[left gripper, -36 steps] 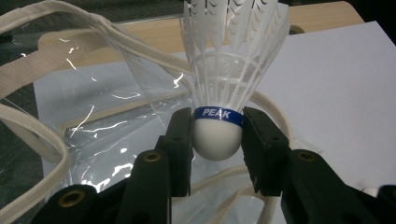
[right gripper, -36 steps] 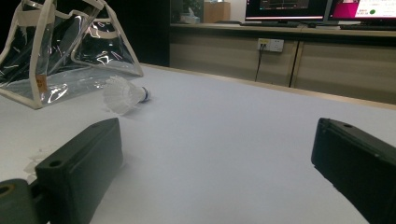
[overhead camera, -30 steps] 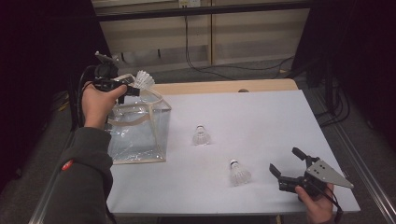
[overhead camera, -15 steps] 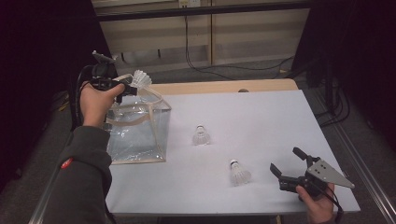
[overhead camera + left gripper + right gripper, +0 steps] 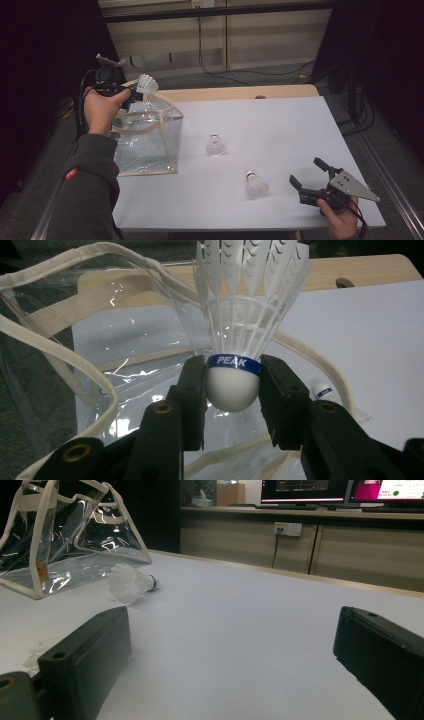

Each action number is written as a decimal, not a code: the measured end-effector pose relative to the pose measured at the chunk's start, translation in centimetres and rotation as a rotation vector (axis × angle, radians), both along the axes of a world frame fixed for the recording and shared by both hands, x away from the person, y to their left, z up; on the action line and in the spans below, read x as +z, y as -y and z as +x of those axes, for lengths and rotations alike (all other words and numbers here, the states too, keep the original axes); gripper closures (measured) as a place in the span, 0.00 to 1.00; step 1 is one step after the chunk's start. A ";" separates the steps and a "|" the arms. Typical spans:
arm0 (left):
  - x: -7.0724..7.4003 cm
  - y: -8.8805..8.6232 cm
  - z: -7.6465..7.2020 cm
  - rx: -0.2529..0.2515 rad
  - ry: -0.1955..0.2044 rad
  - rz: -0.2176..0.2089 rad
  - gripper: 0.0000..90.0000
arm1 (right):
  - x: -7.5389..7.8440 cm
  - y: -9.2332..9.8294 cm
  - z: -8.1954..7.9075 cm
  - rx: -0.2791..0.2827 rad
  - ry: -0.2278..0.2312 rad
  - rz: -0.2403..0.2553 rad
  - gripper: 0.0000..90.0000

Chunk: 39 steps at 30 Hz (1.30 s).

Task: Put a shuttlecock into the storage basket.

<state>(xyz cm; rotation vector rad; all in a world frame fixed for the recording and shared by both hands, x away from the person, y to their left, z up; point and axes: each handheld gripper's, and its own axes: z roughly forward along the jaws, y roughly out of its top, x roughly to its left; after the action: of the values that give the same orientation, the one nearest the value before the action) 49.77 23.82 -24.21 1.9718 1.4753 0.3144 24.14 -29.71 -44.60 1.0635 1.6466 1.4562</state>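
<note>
The left gripper [image 5: 232, 390] grips a birdie [image 5: 245, 315] by its hard round tip. It is light; feathers break easily. The right gripper [image 5: 311, 181] is open.

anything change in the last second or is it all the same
Nothing visibly changed. The left gripper stays shut on the shuttlecock above the clear bag, the right gripper rests open near the table's front edge, and the two loose shuttlecocks lie where they were on the white table.
</note>
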 end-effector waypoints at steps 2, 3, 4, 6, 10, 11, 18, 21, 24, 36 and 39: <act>0.0 0.0 0.0 0.004 0.003 -0.002 0.72 | 0.0 0.0 0.0 0.000 0.000 0.000 0.02; 0.0 0.0 0.0 0.006 0.003 -0.002 0.72 | 0.0 0.0 0.0 -0.001 0.002 0.000 0.02; 0.0 0.0 0.0 0.010 0.006 -0.001 0.72 | 0.0 0.0 0.0 -0.001 0.001 0.001 0.02; 0.0 -0.1 0.0 0.023 0.009 -0.003 0.72 | 0.0 0.0 0.0 0.001 0.003 -0.002 0.02; 0.0 -0.4 0.0 0.026 0.004 0.007 0.72 | 0.0 0.0 0.0 0.001 0.003 -0.002 0.02; 0.0 -0.4 0.0 0.036 0.010 0.003 0.72 | 0.0 0.0 -0.1 0.002 0.002 -0.002 0.02; -0.1 -0.6 0.1 0.045 0.003 0.012 0.72 | 0.0 0.1 -0.1 0.003 0.004 -0.005 0.02; -0.1 -0.6 0.1 0.054 0.010 0.023 0.72 | 0.1 0.1 -0.2 0.002 0.003 -0.001 0.02; -0.1 -0.5 0.2 0.063 0.015 0.018 0.72 | 0.1 0.2 -0.3 -0.001 0.004 -0.004 0.02; -0.3 -1.2 0.3 0.088 -0.009 0.023 0.72 | 0.1 0.2 -0.3 -0.003 0.005 -0.003 0.02; -0.4 -1.5 0.3 0.102 -0.010 0.021 0.72 | 0.0 0.2 -0.3 -0.001 0.005 -0.002 0.02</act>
<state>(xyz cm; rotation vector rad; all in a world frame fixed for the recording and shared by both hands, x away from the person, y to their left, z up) 50.07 25.34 -24.59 1.9207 1.5886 0.3666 23.88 -29.89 -44.56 1.0590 1.6436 1.4550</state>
